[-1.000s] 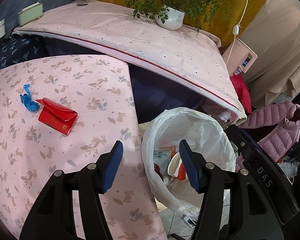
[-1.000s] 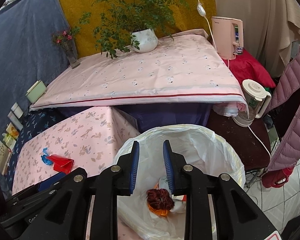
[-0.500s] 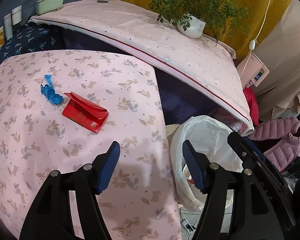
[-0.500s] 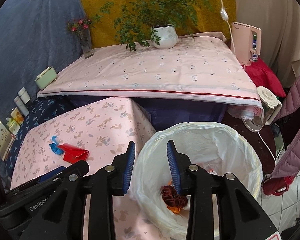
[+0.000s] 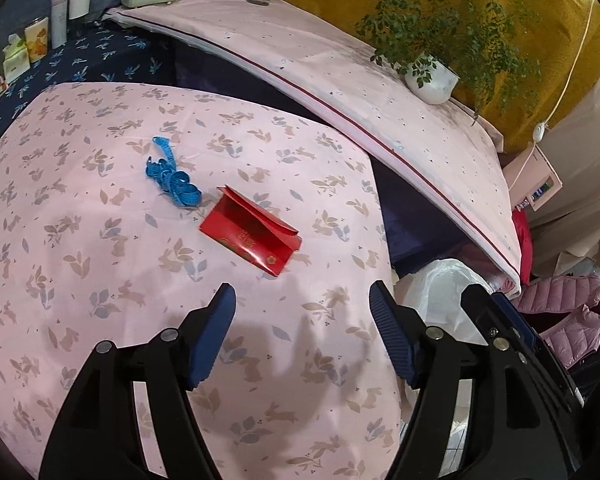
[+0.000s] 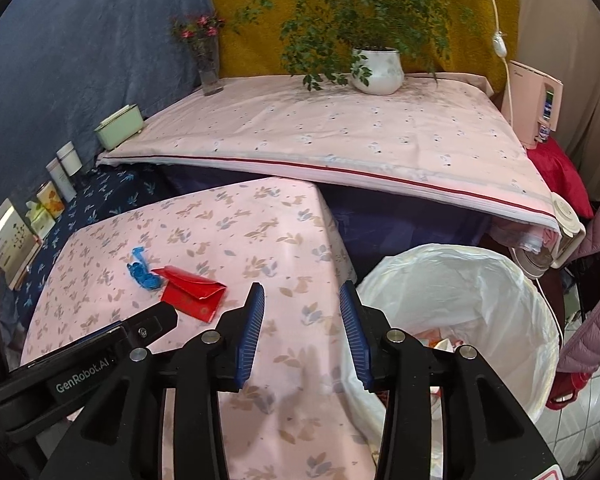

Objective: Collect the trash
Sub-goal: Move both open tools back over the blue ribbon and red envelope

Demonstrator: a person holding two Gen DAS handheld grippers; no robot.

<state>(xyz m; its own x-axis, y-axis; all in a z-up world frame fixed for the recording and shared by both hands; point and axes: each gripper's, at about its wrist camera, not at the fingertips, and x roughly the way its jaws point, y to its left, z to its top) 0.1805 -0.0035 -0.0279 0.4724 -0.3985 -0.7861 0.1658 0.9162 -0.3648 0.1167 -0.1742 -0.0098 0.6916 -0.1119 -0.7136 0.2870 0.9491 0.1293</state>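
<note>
**K:** On the low surface (image 5: 100, 280) with the pink rabbit-print cloth, what was left?

**M:** Two bits of trash. Red folded envelope (image 5: 251, 235) lay flat near the middle, flap partly lifted. Blue crumpled strip (image 5: 172, 178) sat just beside its far-left corner; couldn't tell if they touched. Same pair showed in the right wrist view: envelope (image 6: 191, 293), strip (image 6: 142, 271).

**K:** Bin?

**M:** White-lined trash bin (image 6: 460, 280) stood on the floor at the right edge of the surface, bag open, some scraps visible at the bottom. In the left view only a sliver of the liner (image 5: 440, 284) showed past the cloth edge.

**K:** Left tool?

**M:** Left tool (image 5: 302, 312) hung over the cloth, blue pads spread wide, nothing between them. Envelope was just ahead of the tips, not touching.

**K:** Right tool?

**M:** Right tool (image 6: 302, 312) was also spread, a bit narrower, empty. It hung over the surface's right edge, right finger over the bin rim, left finger over cloth. Left tool's black body showed at lower left of that view, near the envelope.

**K:** Background?

**M:** Higher pink-covered table (image 6: 340, 128) behind, with a potted plant (image 6: 376, 68), a vase of flowers (image 6: 208, 60) and a pale green box (image 6: 120, 126).
</note>
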